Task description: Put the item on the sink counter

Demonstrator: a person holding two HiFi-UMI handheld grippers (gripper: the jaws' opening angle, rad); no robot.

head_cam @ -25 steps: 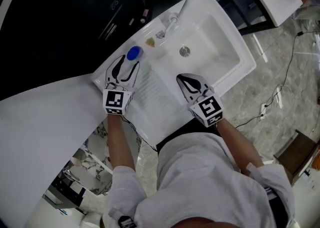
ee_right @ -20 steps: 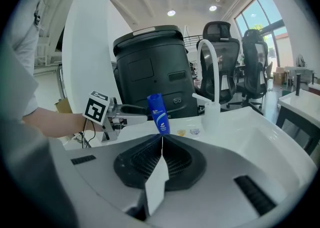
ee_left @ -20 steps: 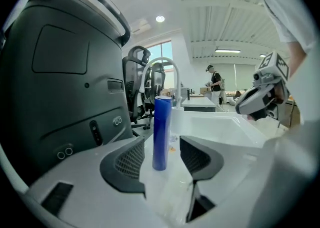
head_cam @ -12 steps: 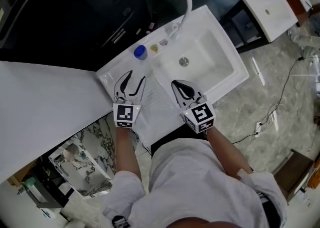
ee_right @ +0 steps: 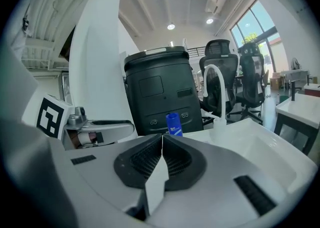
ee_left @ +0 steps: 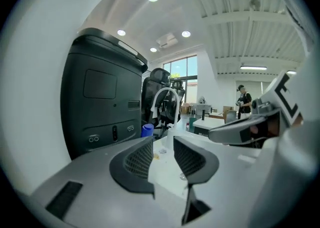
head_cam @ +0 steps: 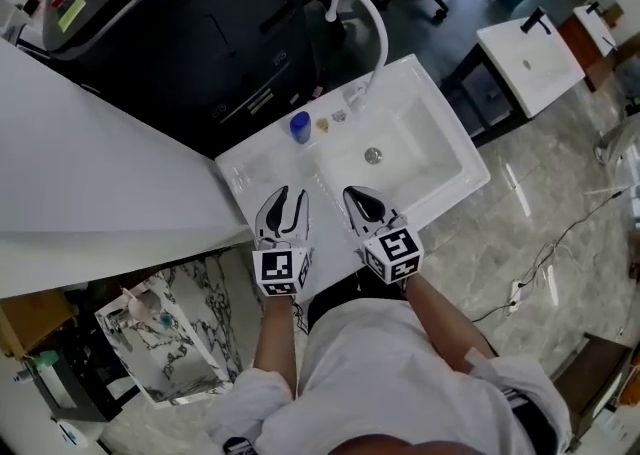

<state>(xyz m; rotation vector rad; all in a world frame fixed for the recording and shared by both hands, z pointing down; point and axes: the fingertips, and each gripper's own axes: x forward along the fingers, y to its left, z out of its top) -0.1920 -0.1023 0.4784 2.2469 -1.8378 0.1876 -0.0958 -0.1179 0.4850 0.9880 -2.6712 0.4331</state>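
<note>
**Both grippers drawn back to the near edge, bottle left standing**

Both grippers have pulled back toward the person since a second ago. The left gripper (head_cam: 289, 199), then right beside the blue bottle (head_cam: 300, 126), is now well short of it at the near edge of the sink counter (head_cam: 245, 171). Its jaws have just been closing but a gap remains between them, with nothing in it. The right gripper (head_cam: 355, 197) sits beside it, its jaws pressed together on nothing.

The bottle stands upright, its long axis vertical, on the back strip of the counter, just left of the tap (head_cam: 368, 28) and behind the basin (head_cam: 415, 158). It lies straight ahead of both grippers across the ribbed part of the counter, nearer the left one, and neither touches it.

By the look of it the placing is done. Any further reach for the bottle would fall to the left gripper.
</note>
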